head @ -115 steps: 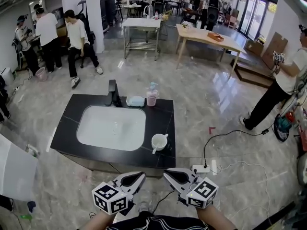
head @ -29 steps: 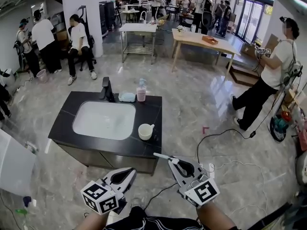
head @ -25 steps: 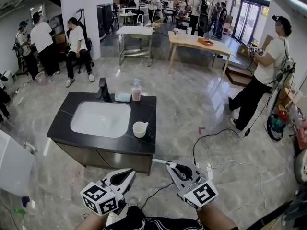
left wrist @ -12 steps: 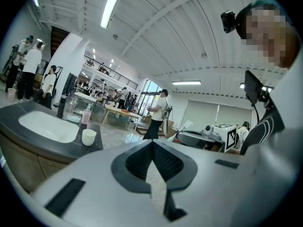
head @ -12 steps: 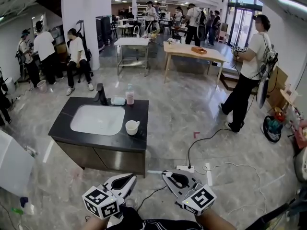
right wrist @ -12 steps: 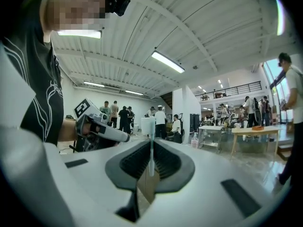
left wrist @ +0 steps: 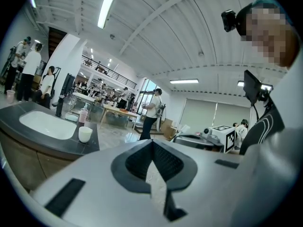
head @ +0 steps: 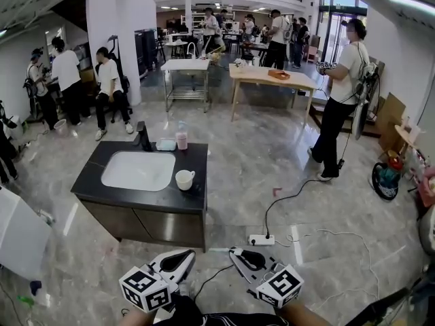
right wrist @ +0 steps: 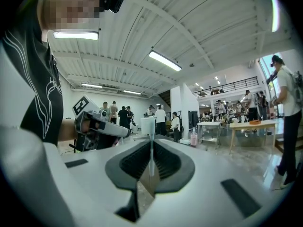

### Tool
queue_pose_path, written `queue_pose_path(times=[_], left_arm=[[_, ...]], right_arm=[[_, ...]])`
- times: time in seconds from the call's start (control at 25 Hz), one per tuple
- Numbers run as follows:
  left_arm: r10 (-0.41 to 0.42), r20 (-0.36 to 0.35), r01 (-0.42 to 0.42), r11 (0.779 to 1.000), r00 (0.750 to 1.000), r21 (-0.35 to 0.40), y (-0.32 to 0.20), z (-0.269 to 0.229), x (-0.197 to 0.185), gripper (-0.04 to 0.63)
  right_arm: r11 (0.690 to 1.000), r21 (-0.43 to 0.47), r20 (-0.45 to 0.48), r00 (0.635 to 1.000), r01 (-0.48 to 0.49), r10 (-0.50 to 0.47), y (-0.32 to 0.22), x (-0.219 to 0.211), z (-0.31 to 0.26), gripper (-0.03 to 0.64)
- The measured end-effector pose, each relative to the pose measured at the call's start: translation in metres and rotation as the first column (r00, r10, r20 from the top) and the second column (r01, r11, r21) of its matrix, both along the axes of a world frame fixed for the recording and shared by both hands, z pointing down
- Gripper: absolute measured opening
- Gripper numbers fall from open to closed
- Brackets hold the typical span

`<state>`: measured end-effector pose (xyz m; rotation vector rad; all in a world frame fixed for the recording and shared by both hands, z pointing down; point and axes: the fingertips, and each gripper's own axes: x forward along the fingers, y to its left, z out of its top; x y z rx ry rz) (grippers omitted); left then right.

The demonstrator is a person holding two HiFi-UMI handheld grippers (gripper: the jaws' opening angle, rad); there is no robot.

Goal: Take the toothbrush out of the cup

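Note:
The white cup [head: 183,179] stands on the black counter [head: 170,208] to the right of the sink, with nothing sticking out of it; it also shows far off in the left gripper view [left wrist: 85,134]. My right gripper [head: 235,252] is shut on the thin white toothbrush [head: 217,250], which juts left from its tips, well in front of the counter. In the right gripper view the toothbrush [right wrist: 151,150] stands upright between the pads of the right gripper [right wrist: 151,145]. My left gripper [head: 187,253] [left wrist: 152,143] is shut and holds nothing.
A white sink basin [head: 138,170], a black faucet [head: 143,138] and a pink bottle [head: 181,139] share the counter. A power strip [head: 261,239] with cables lies on the marble floor. Several people stand around, one [head: 338,107] at the right. Tables stand at the back.
The toothbrush has left the cup and is in my right gripper. Both grippers and the view have drawn back from the counter, which now looks smaller and farther off.

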<state>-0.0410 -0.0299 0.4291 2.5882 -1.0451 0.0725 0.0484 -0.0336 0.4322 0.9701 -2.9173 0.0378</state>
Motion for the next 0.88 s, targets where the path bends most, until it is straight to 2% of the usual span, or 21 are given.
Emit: queue_pose_path(times=[0.88], left_arm=[[-0.008,0.006,0.008,1.0,1.0,0.016,0.019,-0.003,0.017,-0.002]], right_arm=[[1.0,-0.006,0.002,1.0,0.003,-0.003,0.014,0.015,0.002,0.023]])
